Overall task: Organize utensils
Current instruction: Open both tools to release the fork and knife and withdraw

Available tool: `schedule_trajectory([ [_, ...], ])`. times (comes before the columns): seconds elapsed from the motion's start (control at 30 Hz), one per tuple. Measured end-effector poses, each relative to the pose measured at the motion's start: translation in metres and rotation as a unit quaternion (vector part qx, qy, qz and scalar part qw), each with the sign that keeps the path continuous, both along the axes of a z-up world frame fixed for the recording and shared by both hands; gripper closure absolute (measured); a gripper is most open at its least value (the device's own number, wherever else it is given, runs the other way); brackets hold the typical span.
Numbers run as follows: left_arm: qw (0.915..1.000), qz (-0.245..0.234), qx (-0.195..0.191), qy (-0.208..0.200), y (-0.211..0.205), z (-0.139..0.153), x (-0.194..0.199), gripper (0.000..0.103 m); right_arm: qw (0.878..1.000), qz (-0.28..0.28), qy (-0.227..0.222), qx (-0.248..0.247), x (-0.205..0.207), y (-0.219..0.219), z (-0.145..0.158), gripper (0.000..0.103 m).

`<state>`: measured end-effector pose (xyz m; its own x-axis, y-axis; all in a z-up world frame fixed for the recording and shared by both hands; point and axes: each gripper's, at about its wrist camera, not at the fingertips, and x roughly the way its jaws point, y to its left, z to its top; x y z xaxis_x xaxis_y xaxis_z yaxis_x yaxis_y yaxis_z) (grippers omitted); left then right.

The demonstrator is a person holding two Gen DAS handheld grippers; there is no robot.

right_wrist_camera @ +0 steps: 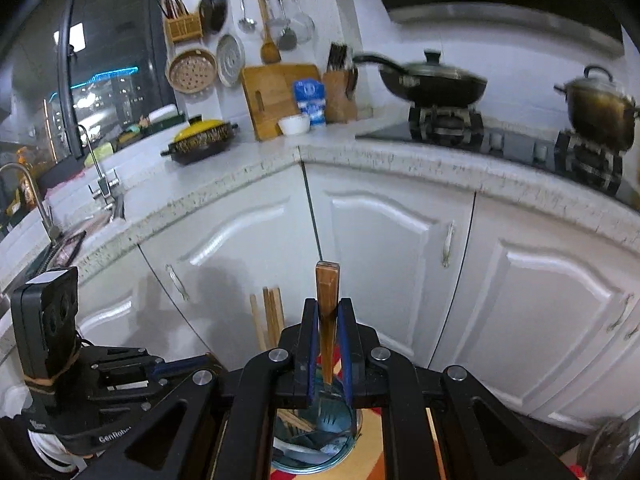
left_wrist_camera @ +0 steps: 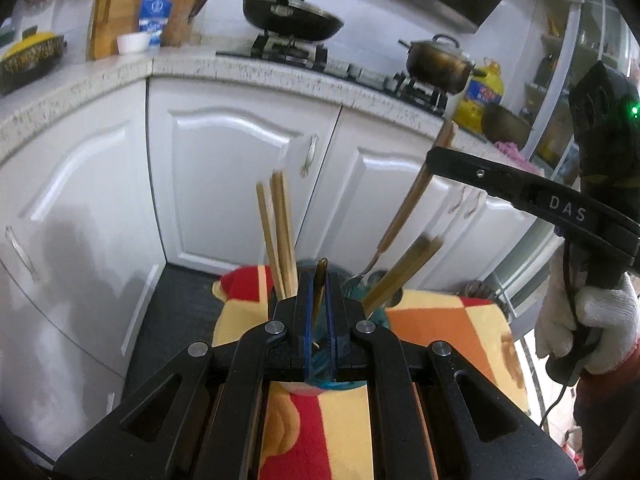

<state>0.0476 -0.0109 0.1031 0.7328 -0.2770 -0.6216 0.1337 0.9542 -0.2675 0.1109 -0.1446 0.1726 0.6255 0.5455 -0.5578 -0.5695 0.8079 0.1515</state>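
A blue glass jar [right_wrist_camera: 316,440] stands on a red, yellow and orange cloth [left_wrist_camera: 440,320]; it also shows in the left wrist view [left_wrist_camera: 320,372]. Wooden chopsticks [left_wrist_camera: 278,228] and more chopsticks [left_wrist_camera: 404,272] lean in it. My right gripper [right_wrist_camera: 328,320] is shut on the wooden handle of a fork [right_wrist_camera: 328,312], whose tines hang inside the jar; the same fork [left_wrist_camera: 416,196] shows in the left wrist view, held by my right gripper [left_wrist_camera: 440,156]. My left gripper [left_wrist_camera: 319,300] is shut on a thin brass-coloured utensil [left_wrist_camera: 319,288] over the jar's mouth.
White cabinet doors [left_wrist_camera: 224,184] stand right behind the cloth-covered surface. Above is a speckled counter [right_wrist_camera: 240,184] with a wok [left_wrist_camera: 292,16], a pot [left_wrist_camera: 436,62], a yellow-lidded casserole [right_wrist_camera: 200,140], a cutting board [right_wrist_camera: 276,96] and a sink tap [right_wrist_camera: 28,196].
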Motion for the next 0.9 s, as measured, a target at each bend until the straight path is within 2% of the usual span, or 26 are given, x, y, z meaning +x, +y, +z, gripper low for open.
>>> schedule_trajectory([
  [0.37,0.9991,0.007,-0.001,0.043,-0.012,-0.04,0.009,0.099,0.995,0.009,0.104,-0.007,0.024,0.006,-0.071,0.094],
  [0.43,0.9988,0.01,-0.002,0.048,-0.011,-0.043,0.008,0.099,0.993,0.007,0.115,0.009,0.026,0.001,-0.075,0.094],
  [0.5,0.9986,0.015,-0.003,0.051,-0.009,-0.044,0.005,0.095,0.991,0.003,0.129,0.02,0.026,-0.006,-0.076,0.087],
  [0.53,0.9985,0.017,-0.005,0.052,-0.008,-0.044,0.003,0.089,0.991,0.0,0.129,0.025,0.024,-0.009,-0.076,0.077],
  [0.57,0.9984,0.02,-0.008,0.052,-0.007,-0.044,0.001,0.079,0.992,-0.003,0.126,0.029,0.021,-0.012,-0.075,0.074],
  [0.63,0.9983,0.025,-0.017,0.05,-0.003,-0.042,-0.004,0.07,0.992,-0.002,0.124,0.033,0.015,-0.017,-0.075,0.074],
  [0.8,0.9984,0.036,-0.015,0.04,0.001,-0.036,-0.017,0.062,0.992,-0.013,0.118,0.028,-0.006,-0.028,-0.079,0.074],
  [0.9,0.9981,0.048,-0.011,0.037,0.001,-0.036,-0.026,0.06,0.993,-0.025,0.116,0.024,-0.015,-0.033,-0.082,0.07],
])
